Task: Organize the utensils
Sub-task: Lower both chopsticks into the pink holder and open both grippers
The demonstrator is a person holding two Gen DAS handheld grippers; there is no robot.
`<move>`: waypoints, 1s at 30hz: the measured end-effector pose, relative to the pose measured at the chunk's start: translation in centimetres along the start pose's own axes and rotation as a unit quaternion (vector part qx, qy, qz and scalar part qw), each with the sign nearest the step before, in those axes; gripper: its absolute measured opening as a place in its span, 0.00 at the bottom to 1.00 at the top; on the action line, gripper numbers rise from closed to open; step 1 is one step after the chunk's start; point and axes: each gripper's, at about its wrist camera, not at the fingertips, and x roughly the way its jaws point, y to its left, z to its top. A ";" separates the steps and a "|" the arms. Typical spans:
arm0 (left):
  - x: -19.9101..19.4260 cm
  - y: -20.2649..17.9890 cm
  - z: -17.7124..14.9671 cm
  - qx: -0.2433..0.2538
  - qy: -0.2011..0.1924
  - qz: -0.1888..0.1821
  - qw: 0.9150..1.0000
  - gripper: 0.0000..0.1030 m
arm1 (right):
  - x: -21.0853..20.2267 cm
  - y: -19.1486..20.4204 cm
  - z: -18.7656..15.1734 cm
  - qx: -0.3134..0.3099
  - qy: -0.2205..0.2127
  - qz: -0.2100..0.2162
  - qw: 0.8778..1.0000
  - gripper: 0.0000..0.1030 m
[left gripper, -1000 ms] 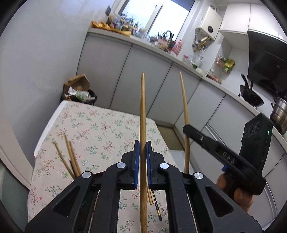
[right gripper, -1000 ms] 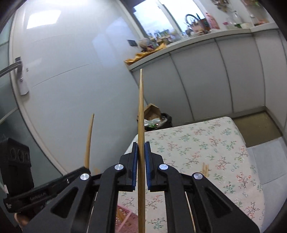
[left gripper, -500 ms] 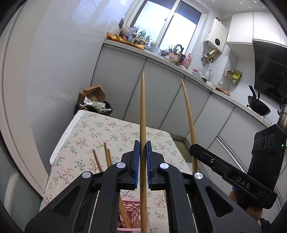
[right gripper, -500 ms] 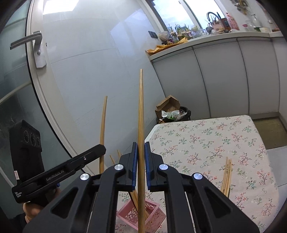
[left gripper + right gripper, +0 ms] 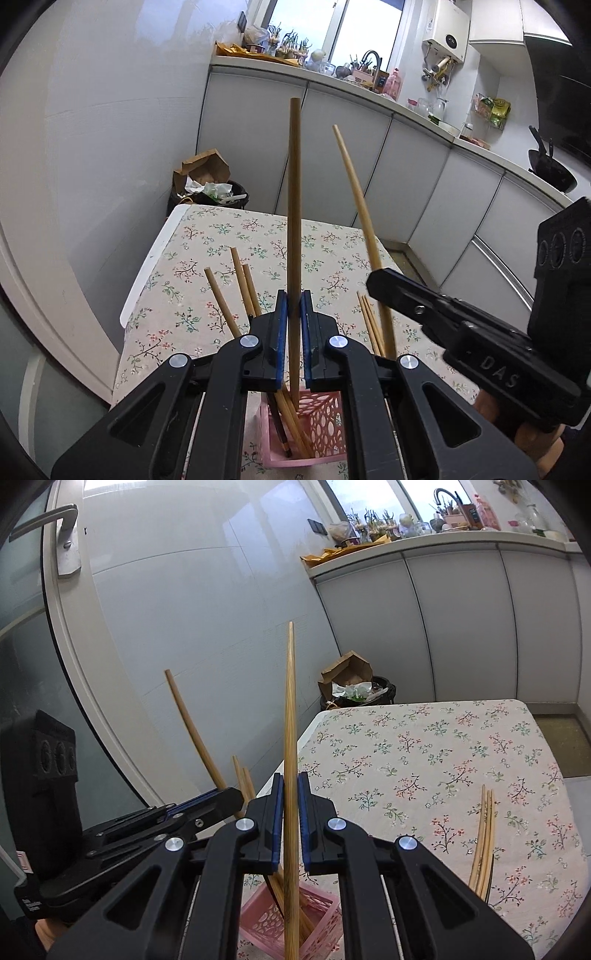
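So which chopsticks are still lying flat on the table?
The loose bundle of chopsticks on the floral tablecloth. The others stand in the pink basket or are clamped upright in the grippers.

Basket [image 5: 321, 424] near table [image 5: 207, 236] edge; loose chopsticks [image 5: 484, 845] right.

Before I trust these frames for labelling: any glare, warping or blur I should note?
Left wrist view: window blown out white; fisheye bends the held chopstick little, the other chopstick more. Right wrist view: wall carries soft reflections; door handle and cabinets curve; both sharp, corners dark.
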 end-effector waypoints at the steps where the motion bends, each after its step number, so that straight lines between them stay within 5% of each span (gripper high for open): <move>1: -0.2 -0.1 0.1 0.001 0.005 -0.004 1.000 0.06 | 0.0 0.1 -0.1 0.002 -0.003 0.000 1.000 0.08; 8: 0.1 1.1 0.5 -0.051 0.044 -0.022 0.997 0.07 | -0.3 0.2 -0.4 0.013 -0.024 -0.005 1.000 0.08; 21: -3.5 2.9 2.5 -0.124 0.001 -0.034 0.992 0.22 | 1.1 3.2 -4.0 -0.007 -0.111 -0.108 0.988 0.08; 30: -3.6 3.5 2.7 -0.132 0.003 -0.043 0.990 0.23 | 2.8 2.5 -8.1 -0.017 -0.085 -0.157 0.984 0.08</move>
